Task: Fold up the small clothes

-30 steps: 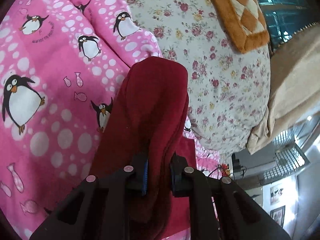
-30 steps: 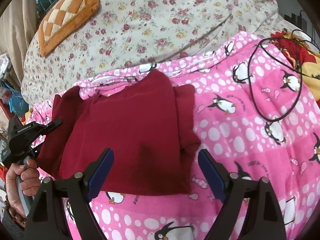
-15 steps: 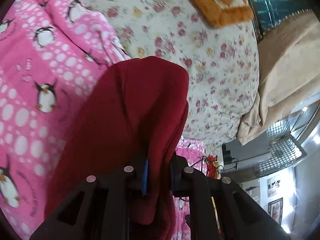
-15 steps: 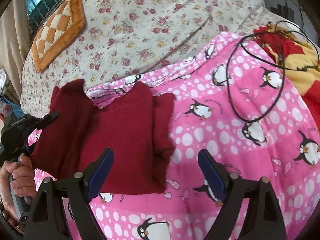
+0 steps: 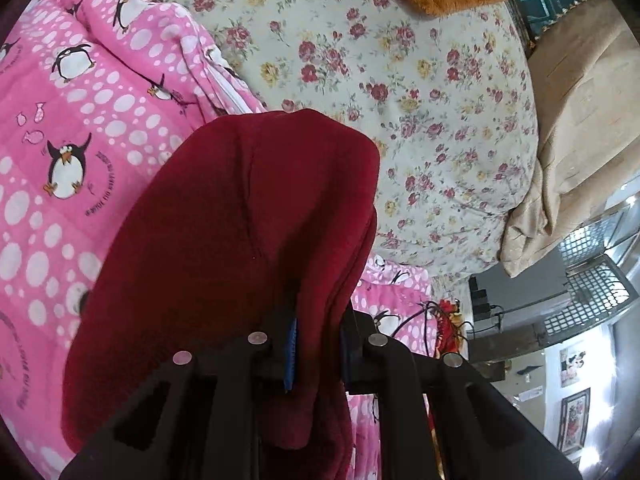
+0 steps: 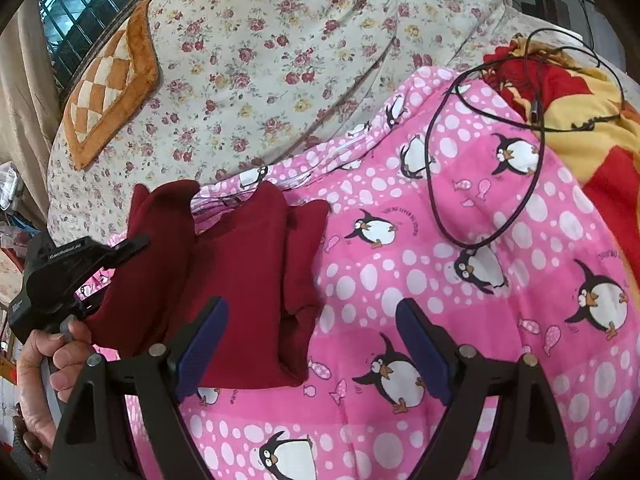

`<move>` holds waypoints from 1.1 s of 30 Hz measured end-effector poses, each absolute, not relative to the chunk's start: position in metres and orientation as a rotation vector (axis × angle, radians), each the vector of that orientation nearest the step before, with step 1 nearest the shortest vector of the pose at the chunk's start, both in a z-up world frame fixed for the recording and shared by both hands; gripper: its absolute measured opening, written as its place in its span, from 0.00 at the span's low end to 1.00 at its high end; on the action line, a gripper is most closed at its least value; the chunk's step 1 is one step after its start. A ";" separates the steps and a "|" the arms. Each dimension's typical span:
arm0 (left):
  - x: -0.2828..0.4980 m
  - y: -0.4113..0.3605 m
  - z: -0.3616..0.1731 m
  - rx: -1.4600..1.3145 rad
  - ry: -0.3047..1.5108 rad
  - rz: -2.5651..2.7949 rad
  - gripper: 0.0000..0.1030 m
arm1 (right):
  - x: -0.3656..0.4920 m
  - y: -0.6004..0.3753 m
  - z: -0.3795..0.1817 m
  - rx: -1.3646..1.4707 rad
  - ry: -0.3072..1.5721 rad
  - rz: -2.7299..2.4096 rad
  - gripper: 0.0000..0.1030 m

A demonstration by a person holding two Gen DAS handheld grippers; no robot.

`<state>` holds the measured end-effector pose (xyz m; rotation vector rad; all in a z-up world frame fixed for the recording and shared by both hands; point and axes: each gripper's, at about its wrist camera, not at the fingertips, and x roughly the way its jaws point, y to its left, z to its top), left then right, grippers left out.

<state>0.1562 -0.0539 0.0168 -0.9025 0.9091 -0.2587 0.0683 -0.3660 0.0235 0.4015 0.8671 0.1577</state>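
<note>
- Dark red garment (image 6: 248,280) lying on pink penguin blanket (image 6: 460,280), at left of right wrist view, near floral bedding (image 6: 280,60); right part flat and already doubled, left edge lifted clear of blanket.
- Left gripper (image 5: 316,344) pressed together on lifted edge, cloth pinched between pads and draped forward over fingers; person's hand (image 6: 44,364) on its handle.
- Right gripper (image 6: 312,344) spread wide, nothing between pads, hovering over near right corner of garment.
- Judged step: carrying left edge across for next fold.
- Risk: thick bunch in pinch likely to slide out or drop unevenly, leaving crooked fold.
- Risk: no restraint on flat part; pull from left likely to drag whole garment across soft blanket and undo existing fold.
- Risk: black cable (image 6: 480,160) looped on blanket at far right, well apart from garment; snag possible if right gripper swings that way.
</note>
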 end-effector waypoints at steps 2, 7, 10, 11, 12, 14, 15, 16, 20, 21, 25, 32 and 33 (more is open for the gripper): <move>0.157 -0.065 0.014 -0.895 0.915 -0.226 0.02 | 0.068 -0.367 0.023 0.403 0.868 0.155 0.87; 0.157 -0.091 0.006 -0.895 0.912 -0.164 0.02 | 0.067 -0.378 0.022 0.426 0.866 0.145 0.87; 0.159 -0.107 0.004 -0.899 0.898 -0.142 0.02 | 0.068 -0.385 0.021 0.450 0.868 0.139 0.87; 0.161 -0.112 0.004 -0.901 0.889 -0.141 0.02 | 0.068 -0.388 0.021 0.457 0.868 0.138 0.87; 0.163 -0.118 0.002 -0.897 0.889 -0.133 0.02 | 0.068 -0.390 0.020 0.467 0.868 0.140 0.87; 0.167 -0.129 0.000 -0.885 0.900 -0.121 0.02 | 0.068 -0.393 0.020 0.480 0.866 0.143 0.87; 0.168 -0.133 -0.002 -0.875 0.905 -0.117 0.02 | 0.069 -0.394 0.020 0.487 0.865 0.143 0.87; 0.168 -0.139 -0.005 -0.855 0.912 -0.107 0.02 | 0.069 -0.395 0.020 0.491 0.865 0.142 0.87; 0.169 -0.159 -0.016 -0.774 0.940 -0.101 0.02 | 0.070 -0.400 0.020 0.510 0.862 0.140 0.87; 0.168 -0.162 -0.017 -0.749 0.937 -0.099 0.02 | 0.070 -0.401 0.021 0.514 0.860 0.140 0.87; 0.168 -0.171 -0.015 -0.688 0.931 -0.108 0.04 | 0.071 -0.401 0.022 0.515 0.850 0.137 0.87; 0.156 -0.175 -0.002 -0.736 0.905 -0.271 0.23 | 0.073 -0.397 0.023 0.492 0.848 0.125 0.87; 0.153 -0.175 0.003 -0.743 0.905 -0.310 0.23 | 0.073 -0.397 0.023 0.490 0.846 0.119 0.87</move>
